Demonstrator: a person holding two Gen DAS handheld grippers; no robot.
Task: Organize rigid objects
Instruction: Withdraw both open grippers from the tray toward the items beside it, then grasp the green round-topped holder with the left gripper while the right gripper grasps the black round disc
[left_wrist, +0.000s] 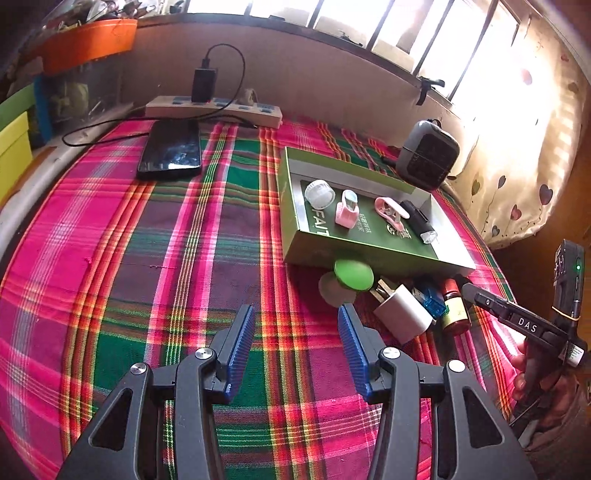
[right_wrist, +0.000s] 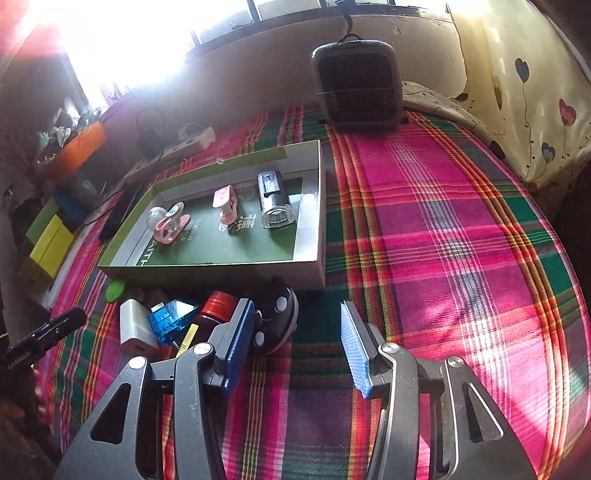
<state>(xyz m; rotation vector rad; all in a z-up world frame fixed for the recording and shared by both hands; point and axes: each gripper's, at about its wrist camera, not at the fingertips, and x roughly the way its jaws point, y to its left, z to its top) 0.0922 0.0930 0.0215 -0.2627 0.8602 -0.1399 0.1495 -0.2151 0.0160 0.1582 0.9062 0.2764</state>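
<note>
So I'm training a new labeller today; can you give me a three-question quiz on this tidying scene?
1. True or false: the shallow green cardboard box is empty.
2. What lies nearest the left gripper? A) flat black smartphone B) round green lid C) grey portable fan
3. What is between the pads of the right gripper?

Key: 1 false, it holds four small items; 2 B; 3 nothing, only the plaid cloth shows there.

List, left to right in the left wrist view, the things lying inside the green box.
Clear ribbed cap → pink-and-white clip → pink clamp → black device with clear tip, all in the green box.
</note>
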